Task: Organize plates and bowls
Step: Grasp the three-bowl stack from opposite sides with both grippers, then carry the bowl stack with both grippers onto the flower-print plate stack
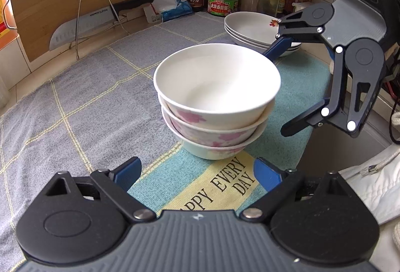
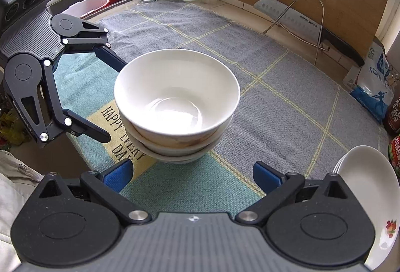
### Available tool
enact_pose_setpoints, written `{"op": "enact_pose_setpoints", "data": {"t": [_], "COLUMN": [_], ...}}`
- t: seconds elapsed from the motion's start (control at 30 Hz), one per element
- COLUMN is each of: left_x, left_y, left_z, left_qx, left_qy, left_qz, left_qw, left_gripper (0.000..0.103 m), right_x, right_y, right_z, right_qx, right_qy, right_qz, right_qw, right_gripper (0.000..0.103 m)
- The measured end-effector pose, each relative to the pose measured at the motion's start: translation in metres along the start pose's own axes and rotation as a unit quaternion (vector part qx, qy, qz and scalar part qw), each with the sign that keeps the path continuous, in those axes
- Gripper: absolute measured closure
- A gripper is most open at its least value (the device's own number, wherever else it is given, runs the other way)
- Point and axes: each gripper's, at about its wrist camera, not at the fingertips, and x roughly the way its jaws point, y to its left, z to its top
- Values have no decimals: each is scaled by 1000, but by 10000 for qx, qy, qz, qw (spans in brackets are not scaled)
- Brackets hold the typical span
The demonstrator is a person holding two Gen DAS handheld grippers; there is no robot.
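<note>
On woven checked cloth [image 1: 82,107], three glossy round bowls [image 1: 217,99] sit nested.

Glossy ceramic bowls [image 1: 217,87] on coarse woven cloth [image 1: 87,107]

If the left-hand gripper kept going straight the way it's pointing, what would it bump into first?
Most likely the stack of bowls: it sits dead ahead between the open left gripper fingers. Angled downward, it might touch the cloth just before; depth is unclear.
</note>
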Motion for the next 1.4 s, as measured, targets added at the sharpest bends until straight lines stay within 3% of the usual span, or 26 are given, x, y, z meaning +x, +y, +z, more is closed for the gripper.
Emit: {"op": "enact_pose_setpoints", "data": {"t": [0.47,0.63,0.97,1.1,1.4], "left_x": [20,24,29,30,35], "left_y": [8,8,11,12,11], "left_z": [5,12,20,25,31], "left_qx": [362,655,1071,1228,1415], "left_qy": [104,125,236,289,428], "left_qz": [-239,-352,-790,-993,-1155], "left_qw": [9990,9972,9908,9870,9822], "left_gripper": [10,18,23,29,29], "right_x": [31,31,30,31,33], "right_y": [10,8,3,-1,-7], "right_z": [4,6,6,6,4], "right_qx": [-637,-694,-691,-677,-594], "right_qy": [-39,-131,-222,-258,-332], "right_qz": [-16,44,408,513,701], "right_qw": [9980,9975,9965,9961,9952], "right_gripper": [0,1,18,19,19]}}
